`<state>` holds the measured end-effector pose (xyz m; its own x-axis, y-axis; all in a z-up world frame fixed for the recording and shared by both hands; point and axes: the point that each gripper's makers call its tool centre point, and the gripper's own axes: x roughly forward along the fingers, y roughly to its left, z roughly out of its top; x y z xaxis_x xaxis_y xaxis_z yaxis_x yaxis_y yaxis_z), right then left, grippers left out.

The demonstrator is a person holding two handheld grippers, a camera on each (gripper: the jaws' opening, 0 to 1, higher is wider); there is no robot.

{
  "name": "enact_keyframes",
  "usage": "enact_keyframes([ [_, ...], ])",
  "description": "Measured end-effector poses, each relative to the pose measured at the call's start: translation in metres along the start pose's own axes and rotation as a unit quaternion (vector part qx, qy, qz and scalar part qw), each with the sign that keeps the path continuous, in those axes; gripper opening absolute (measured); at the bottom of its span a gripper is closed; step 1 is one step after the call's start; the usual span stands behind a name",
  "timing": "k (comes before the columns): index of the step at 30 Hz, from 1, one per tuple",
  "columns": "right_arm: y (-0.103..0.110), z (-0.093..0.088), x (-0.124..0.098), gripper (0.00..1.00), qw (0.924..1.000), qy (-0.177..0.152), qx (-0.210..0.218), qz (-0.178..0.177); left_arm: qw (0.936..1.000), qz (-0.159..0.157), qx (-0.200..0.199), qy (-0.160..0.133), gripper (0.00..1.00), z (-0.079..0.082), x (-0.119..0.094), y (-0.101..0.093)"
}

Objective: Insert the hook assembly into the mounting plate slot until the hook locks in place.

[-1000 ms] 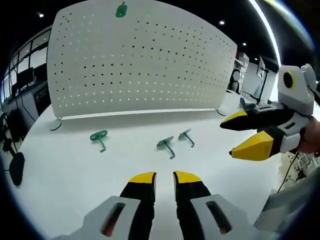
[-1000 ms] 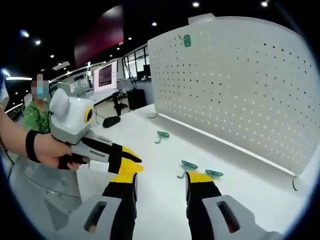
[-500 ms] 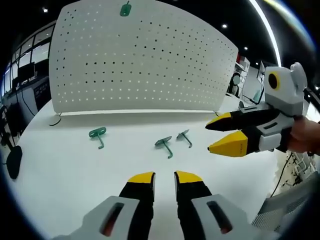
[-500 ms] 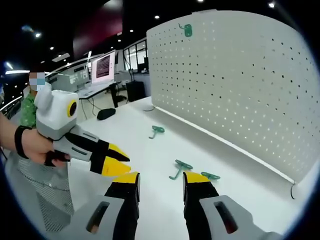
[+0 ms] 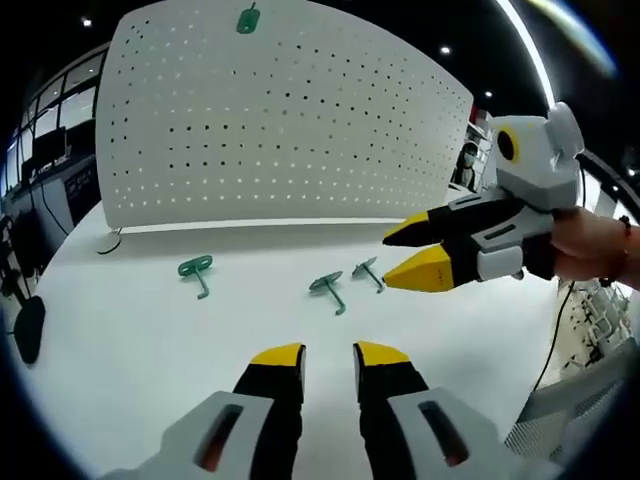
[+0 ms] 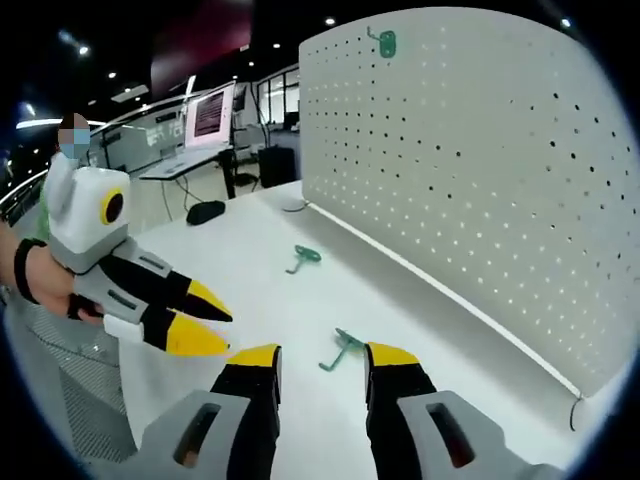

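Hooks: three green plastic ones lie on the white table point(image 5: 150, 340), the nearest hook point(image 6: 341, 349) now closer to the right gripper point(image 6: 318, 357) than a second ago. Right gripper's jaws are parted and empty. Left gripper point(image 5: 329, 353) is slightly open, holding nothing. A fourth hook point(image 5: 246, 19) hangs on the perforated white pegboard point(image 5: 300, 120).

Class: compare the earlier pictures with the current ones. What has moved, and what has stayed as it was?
The right gripper, jaws open, has travelled leftward in the left gripper view toward the two nearer green hooks on the white table. Nothing has been grasped. All three loose hooks, the hook hung on the pegboard and the pegboard itself stayed put; the left gripper stays open.
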<state>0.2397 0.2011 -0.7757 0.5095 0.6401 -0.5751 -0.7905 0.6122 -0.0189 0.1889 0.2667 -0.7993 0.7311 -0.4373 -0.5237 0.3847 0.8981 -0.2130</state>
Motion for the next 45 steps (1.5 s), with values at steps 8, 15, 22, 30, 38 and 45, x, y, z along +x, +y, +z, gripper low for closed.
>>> enact_keyframes([
  [8,-0.004,-0.006,0.012,0.31,0.9999,0.015,-0.002,0.006,0.9999,-0.010,-0.010,-0.004,0.24,0.000,-0.001,-0.005],
  [15,-0.011,-0.009,0.022,0.31,0.9994,0.031,-0.012,0.009,0.9998,-0.017,-0.011,-0.005,0.27,-0.001,-0.004,-0.009],
  [22,-0.014,-0.016,0.032,0.31,0.9979,0.056,-0.029,0.017,0.9997,-0.025,-0.008,-0.002,0.32,-0.005,-0.007,-0.010],
  [30,-0.022,-0.026,0.040,0.27,0.9956,0.082,-0.041,0.022,0.9993,-0.036,-0.004,-0.005,0.38,-0.003,-0.011,-0.011],
  [38,-0.027,-0.030,0.048,0.23,0.9941,0.095,-0.042,0.030,0.9992,-0.041,-0.001,-0.004,0.41,-0.005,-0.014,-0.009],
  [45,-0.029,-0.031,0.056,0.22,0.9918,0.105,-0.065,0.032,0.9992,-0.041,-0.001,0.000,0.41,-0.007,-0.015,-0.008],
])
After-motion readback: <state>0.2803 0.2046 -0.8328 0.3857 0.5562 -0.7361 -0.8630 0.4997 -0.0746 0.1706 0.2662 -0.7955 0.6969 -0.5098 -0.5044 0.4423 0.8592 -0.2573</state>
